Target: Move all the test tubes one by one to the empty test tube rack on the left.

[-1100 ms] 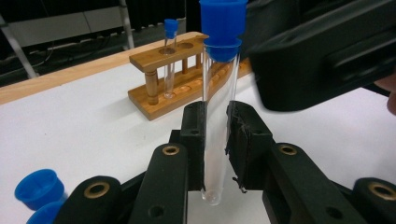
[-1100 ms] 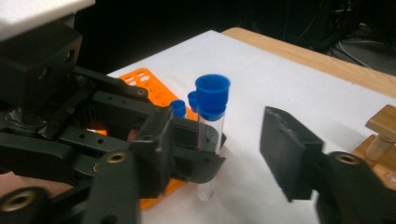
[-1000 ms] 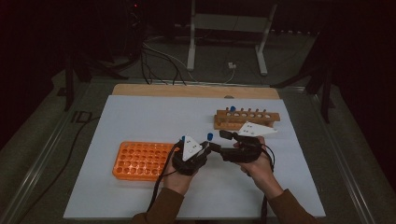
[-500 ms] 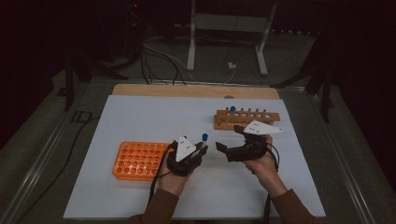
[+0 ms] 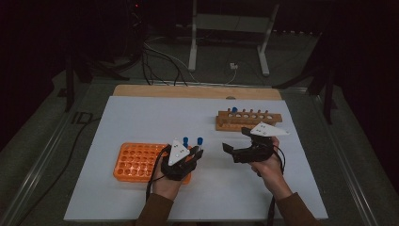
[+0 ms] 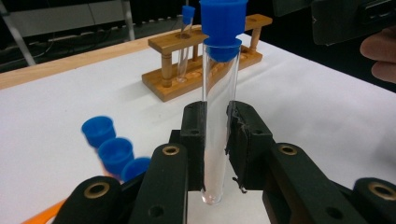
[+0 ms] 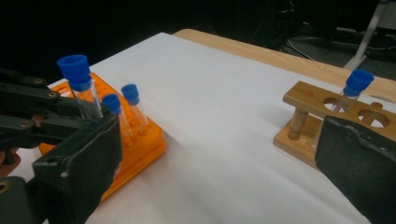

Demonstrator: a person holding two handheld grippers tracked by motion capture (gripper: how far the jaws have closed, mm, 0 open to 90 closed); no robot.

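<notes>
A glass test tube [image 6: 218, 121] with a blue cap [image 6: 223, 28] was held upright between the fingers [image 6: 194, 140] of the left gripper [image 6: 216, 140]. The two pads were pressed on the lower part of the tube from both sides, so these fingers were clenched on it, and the round bottom of the tube was seen a little below the pads. In the high view the left gripper [image 5: 181, 157] was seen at the right end of the orange rack [image 5: 136, 162], and the blue cap of the held tube [image 5: 199, 141] was seen just above it.

The fingers [image 7: 79, 172] of the right gripper [image 7: 219, 168] were spread widely, and nothing was between them; they had just been opening. In the high view the right gripper [image 5: 242, 146] was seen apart from the left one, just in front of the wooden rack [image 5: 249, 120], and it touched neither the tube nor the rack.

Two more capped tubes [image 7: 126, 112] were standing in the orange rack, close beside the held one. One capped tube [image 7: 352, 93] was standing in a hole at the end of the wooden rack; the other holes that could be seen were open. Both racks were placed on the white surface [image 5: 155, 117], well apart from each other. Whether the held tube touched the orange rack could not be told.
</notes>
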